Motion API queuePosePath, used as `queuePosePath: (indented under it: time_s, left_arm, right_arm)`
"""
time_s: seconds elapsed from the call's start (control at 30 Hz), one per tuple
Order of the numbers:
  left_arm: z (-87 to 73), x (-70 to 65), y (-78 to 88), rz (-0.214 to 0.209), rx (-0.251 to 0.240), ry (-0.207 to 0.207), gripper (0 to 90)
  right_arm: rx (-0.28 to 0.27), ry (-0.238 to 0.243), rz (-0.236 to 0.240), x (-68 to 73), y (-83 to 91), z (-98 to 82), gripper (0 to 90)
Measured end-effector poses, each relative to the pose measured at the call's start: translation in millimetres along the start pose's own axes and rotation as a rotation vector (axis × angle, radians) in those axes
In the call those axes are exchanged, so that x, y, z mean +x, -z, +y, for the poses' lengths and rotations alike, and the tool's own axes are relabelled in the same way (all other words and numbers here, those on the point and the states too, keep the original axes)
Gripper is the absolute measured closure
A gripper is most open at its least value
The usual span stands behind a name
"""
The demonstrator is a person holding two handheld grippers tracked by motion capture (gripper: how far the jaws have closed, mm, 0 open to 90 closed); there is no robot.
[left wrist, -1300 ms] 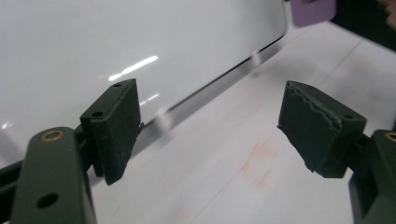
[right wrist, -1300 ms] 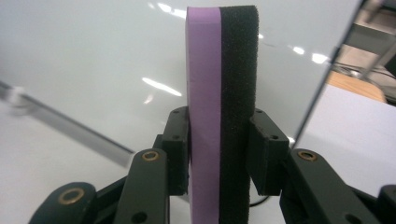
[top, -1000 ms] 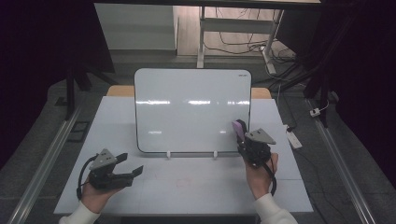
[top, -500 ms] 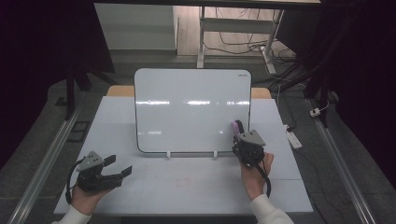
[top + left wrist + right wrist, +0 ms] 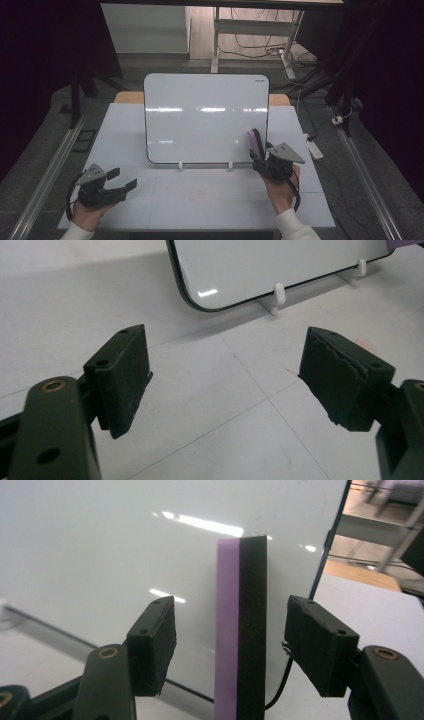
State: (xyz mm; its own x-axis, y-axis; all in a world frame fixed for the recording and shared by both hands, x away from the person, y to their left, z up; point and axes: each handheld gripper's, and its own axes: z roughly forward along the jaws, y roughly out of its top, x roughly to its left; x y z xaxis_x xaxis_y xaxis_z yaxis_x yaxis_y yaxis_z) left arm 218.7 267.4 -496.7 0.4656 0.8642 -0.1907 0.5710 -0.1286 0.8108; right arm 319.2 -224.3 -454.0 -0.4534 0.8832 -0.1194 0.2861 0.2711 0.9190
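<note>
The right gripper (image 5: 258, 156) is being held at the lower right corner of the whiteboard (image 5: 205, 117), and its jaws have just been opening: one second earlier they were being kept closed on the purple-and-black eraser (image 5: 240, 630), whereas the eraser is now being seen standing upright between the two pads, clear of both, against the board face. In the high view the eraser (image 5: 255, 141) is being shown just ahead of the right gripper, against the board's right edge. The left gripper (image 5: 122, 186) is being held wide with nothing between its jaws, above the white table (image 5: 200, 205); since the earliest frame it is being shown drawn back toward the table's near left corner, well apart from the board.
</note>
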Motion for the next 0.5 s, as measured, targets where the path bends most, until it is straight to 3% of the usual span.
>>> queuePosePath:
  time_s: [0.13, 0.23, 0.37, 0.5]
  left_arm:
    - [-1.8, 2.1, 1.3, 0.0, -0.001, 0.004, 20.9]
    - [-2.5, 2.3, 1.5, -0.003, -0.002, 0.005, 21.0]
    - [-3.3, 2.2, 1.7, -0.005, 0.0, 0.003, 21.0]
    - [-4.5, 3.0, 1.8, -0.011, 0.0, 0.001, 21.1]
  right_arm:
    - [-0.004, 0.025, 0.089, -8.6, 12.2, -2.3, 39.9]
    - [0.03, 0.053, 0.138, -14.8, 17.0, -8.6, 39.6]
    - [0.059, 0.067, 0.142, -20.3, 22.3, -19.7, 38.9]
    - [0.063, 0.091, 0.18, -24.3, 29.9, -29.0, 38.8]
